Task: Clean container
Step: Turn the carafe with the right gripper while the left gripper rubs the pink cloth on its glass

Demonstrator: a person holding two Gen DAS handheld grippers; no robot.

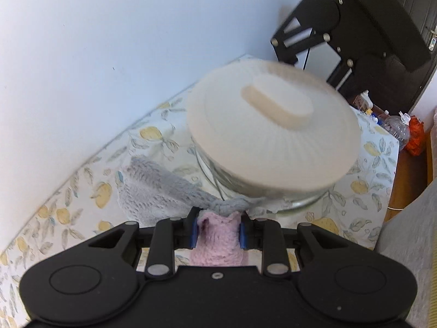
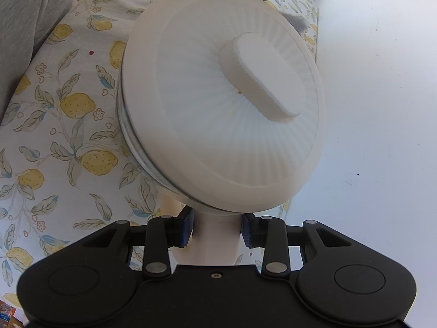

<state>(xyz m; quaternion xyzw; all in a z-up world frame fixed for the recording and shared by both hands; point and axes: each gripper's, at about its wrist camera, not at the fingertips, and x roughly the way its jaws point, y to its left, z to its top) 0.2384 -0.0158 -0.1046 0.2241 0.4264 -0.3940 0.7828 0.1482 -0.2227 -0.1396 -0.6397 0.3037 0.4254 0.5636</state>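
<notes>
1. We see the container [image 2: 153, 147] tipped over the lemon-print tablecloth [image 2: 68, 104], beside the white wall [image 1: 95, 41]. Its clear wall shows below a broad white ribbed lid [image 2: 224, 104] with an oval knob [image 2: 262, 76].

2. We have the right gripper [image 2: 217, 231] clamped on a pale, smooth handle [image 2: 215, 240] that runs out from under the lid. Its blue pads [image 2: 187, 229] press on both sides of it. It seems to be the container's handle, though the join is hidden.

3. We have the left gripper [image 1: 218, 231] closed on a bunched cloth [image 1: 215, 235], pink between the pads and grey where it trails towards the container's lower edge.

4. We judge the container stiff, with a clear wall that may be glass or hard plastic. If it is glass, it is fairly heavy and breakable, and held by one handle it wants to swing.

5. We think the handle is the right place to hold it, because the wall and lid look slick and too wide for the jaws.

6. We cannot tell whether the lid is locked on, so tilting further risks it sliding off.

7. We expect the cloth to be soft and limp, and it needs pressing against the wall to wipe anything.
</notes>
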